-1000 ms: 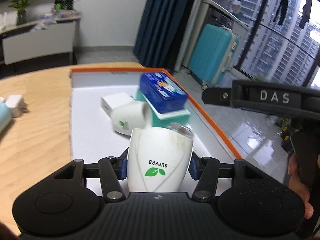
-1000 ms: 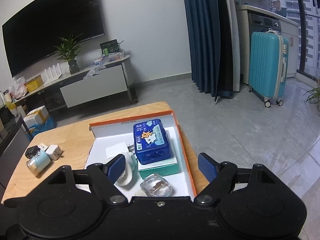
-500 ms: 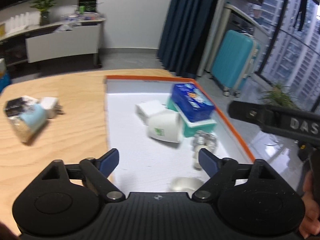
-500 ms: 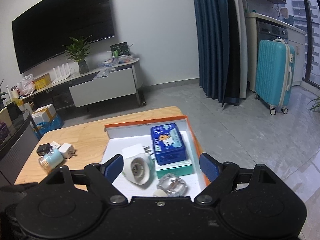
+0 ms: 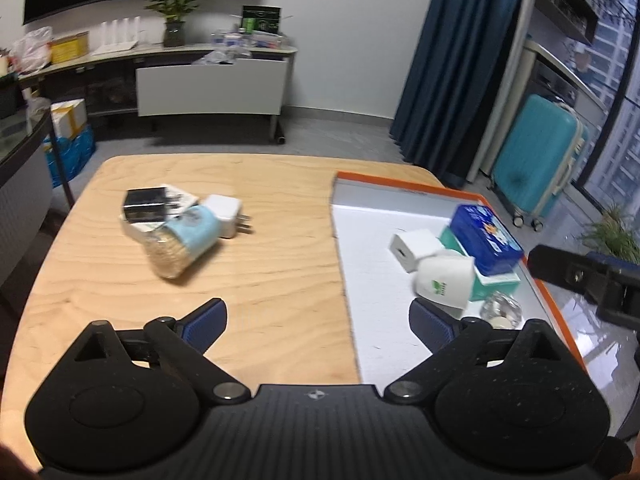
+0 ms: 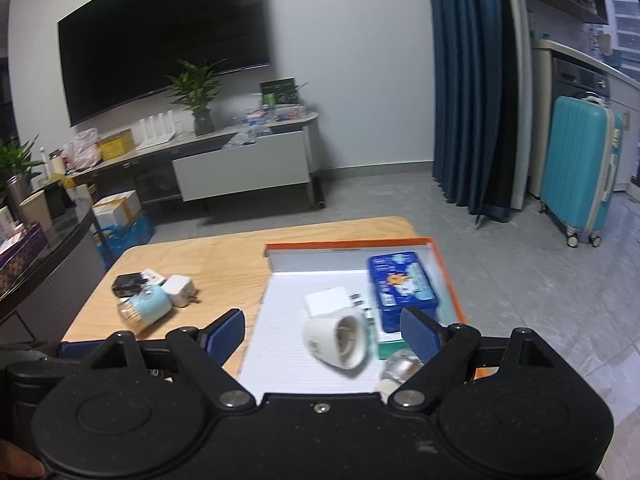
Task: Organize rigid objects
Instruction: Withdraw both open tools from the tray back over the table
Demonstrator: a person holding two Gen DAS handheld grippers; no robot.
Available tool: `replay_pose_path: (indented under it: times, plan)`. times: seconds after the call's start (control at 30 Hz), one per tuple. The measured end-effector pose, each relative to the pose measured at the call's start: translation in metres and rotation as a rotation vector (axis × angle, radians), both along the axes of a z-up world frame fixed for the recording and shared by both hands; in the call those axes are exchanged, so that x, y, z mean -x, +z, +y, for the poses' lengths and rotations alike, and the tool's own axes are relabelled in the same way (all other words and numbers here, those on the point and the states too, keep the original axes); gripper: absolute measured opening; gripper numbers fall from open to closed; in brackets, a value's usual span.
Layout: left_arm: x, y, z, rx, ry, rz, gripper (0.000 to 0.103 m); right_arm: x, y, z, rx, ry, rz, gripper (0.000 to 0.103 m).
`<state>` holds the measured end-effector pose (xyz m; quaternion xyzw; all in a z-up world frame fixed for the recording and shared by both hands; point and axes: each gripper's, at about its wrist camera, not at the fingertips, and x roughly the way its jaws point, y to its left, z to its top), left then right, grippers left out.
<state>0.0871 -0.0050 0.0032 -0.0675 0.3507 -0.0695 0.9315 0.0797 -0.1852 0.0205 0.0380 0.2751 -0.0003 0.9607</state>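
Released from the left gripper (image 5: 316, 322), the white socket adapter (image 5: 442, 282) lay tipped in the orange-rimmed tray (image 5: 400, 196) — beyond the opening, empty jaws; the right gripper (image 6: 322, 330) gaped empty too.

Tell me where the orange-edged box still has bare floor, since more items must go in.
The box is free along its left side and far end, bordered by the left wall and the white cube adapter. The right side is crowded: blue tin stacked on the teal box, white cup lying beside them, and a clear glass piece.
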Motion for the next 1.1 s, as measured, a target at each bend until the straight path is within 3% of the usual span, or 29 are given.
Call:
replay_pose_path:
  times: [0.4,1.1]
  plan:
    - [0.003,0.001,0.049,0.042,0.111,-0.010,0.102,-0.013,-0.007,0.044,0.014,0.094,0.029,0.100]
    - [-0.001,-0.010,0.098,0.067,0.196,0.008,0.103,-0.032,-0.022,0.086,0.023,0.191,0.077,0.100]
